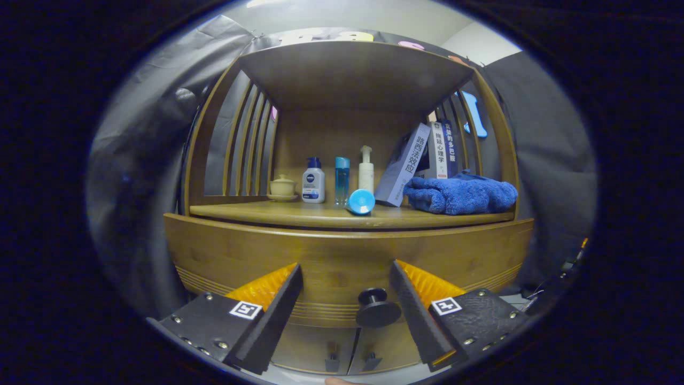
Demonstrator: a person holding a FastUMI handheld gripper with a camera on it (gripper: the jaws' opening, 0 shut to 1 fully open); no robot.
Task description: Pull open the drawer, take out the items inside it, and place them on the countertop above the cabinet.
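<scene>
Drawer (342,262) first: it is the wide wooden front just under the tabletop (299,214) of the cabinet, and it looks shut. Its round dark knob (377,307) sits low on the front, between the two fingers (278,299) and closer to the right one. The gripper (346,278) has its fingers wide apart. They hold nothing and do not touch the knob.

On the tabletop, things stand in a row near the back. A small cream pot with a lid (282,186) sits on a saucer. Beside it is a white bottle with a dark blue cap (313,182), then a tall clear blue bottle (342,180), then a white pump bottle (366,170). A blue tube (360,201) lies near the front edge, with its round end facing the fingers. Some books (422,158) lean over to the side. A fluffy blue towel (460,195) lies folded in front of the books.

Below the drawer are two small cabinet doors (347,350), each with a little handle.
</scene>
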